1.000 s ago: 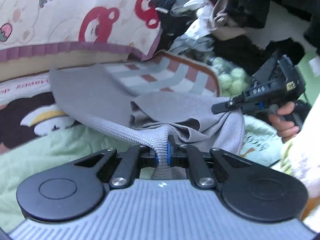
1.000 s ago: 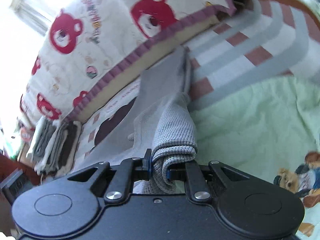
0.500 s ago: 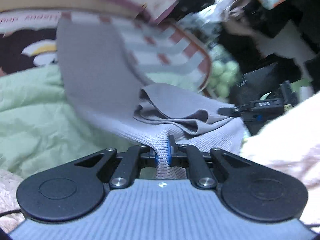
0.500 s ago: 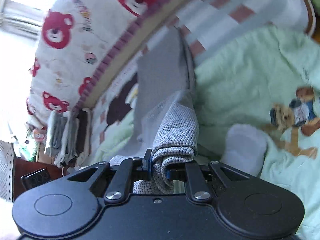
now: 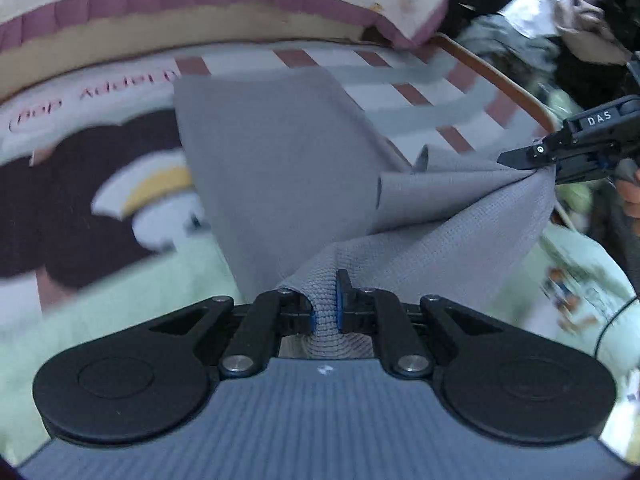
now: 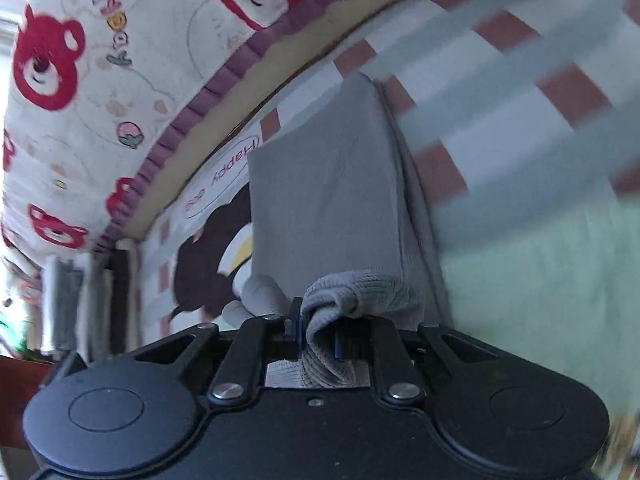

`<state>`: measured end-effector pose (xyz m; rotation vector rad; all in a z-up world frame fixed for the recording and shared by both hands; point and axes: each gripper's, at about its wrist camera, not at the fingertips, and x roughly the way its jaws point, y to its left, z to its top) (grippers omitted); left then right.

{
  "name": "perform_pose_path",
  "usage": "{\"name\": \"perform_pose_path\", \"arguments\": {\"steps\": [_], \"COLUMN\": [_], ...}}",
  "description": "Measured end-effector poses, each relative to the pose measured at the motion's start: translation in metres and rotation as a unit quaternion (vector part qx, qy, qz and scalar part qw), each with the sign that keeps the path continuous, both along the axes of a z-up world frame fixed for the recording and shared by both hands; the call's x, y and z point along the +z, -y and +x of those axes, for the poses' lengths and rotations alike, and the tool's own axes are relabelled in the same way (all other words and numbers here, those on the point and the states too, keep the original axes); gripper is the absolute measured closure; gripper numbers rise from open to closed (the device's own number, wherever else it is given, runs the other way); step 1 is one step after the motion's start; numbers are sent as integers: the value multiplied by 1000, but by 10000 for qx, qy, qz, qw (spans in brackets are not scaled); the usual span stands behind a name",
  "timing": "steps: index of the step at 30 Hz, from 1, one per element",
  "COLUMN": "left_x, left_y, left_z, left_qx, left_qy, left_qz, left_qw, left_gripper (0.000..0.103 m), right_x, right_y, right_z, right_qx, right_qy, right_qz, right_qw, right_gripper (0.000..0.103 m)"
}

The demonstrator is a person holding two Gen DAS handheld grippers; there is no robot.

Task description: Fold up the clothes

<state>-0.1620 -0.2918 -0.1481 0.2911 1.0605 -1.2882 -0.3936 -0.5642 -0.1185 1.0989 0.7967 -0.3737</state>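
Setting: a home bedroom. A bed is seen, covered with a pale green sheet (image 5: 132, 280) printed with cartoon bears. A checked blanket (image 6: 500, 92) in white, grey and red-brown is laid across it. A quilt (image 6: 132, 60) with red bear faces and a purple frill is banked along the far side. A cartoon cushion (image 5: 80, 184) with pink lettering is noted beside it. Loose clothes (image 5: 532, 16) are heaped past the bed's edge. Folded laundry (image 6: 76, 300) is stacked at the far left of the right wrist view.
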Motion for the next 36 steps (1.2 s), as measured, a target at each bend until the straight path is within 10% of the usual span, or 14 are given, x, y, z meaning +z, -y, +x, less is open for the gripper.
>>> {"name": "perform_pose_path", "arguments": {"steps": [15, 19, 23, 28, 32, 36], "left_x": [-79, -94, -88, -74, -44, -25], "left_y": [117, 107, 73, 66, 67, 81], "left_z": [136, 155, 149, 159, 128, 53], "left_qx": [690, 937, 951, 738, -571, -1463], "left_qy": [-695, -860, -269, -374, 413, 1663], "left_qz": [147, -635, -1606, -2034, -2062, -1828], "left_qw": [9951, 9898, 9821, 9756, 9760, 9579], "left_gripper": [93, 91, 52, 51, 51, 47], "right_x": [-66, -95, -84, -60, -54, -67], "right_y": [140, 148, 132, 86, 35, -6], "right_z": [148, 136, 95, 63, 47, 35], "right_qx": [-74, -886, -1155, -628, -242, -66], "right_qy": [-631, -89, 965, 1166, 671, 110], "right_qz": [353, 187, -485, -1286, -2140, -2615], "right_qw": [9974, 9959, 9874, 9828, 9742, 9651], "right_gripper": [82, 76, 66, 65, 65, 64]}}
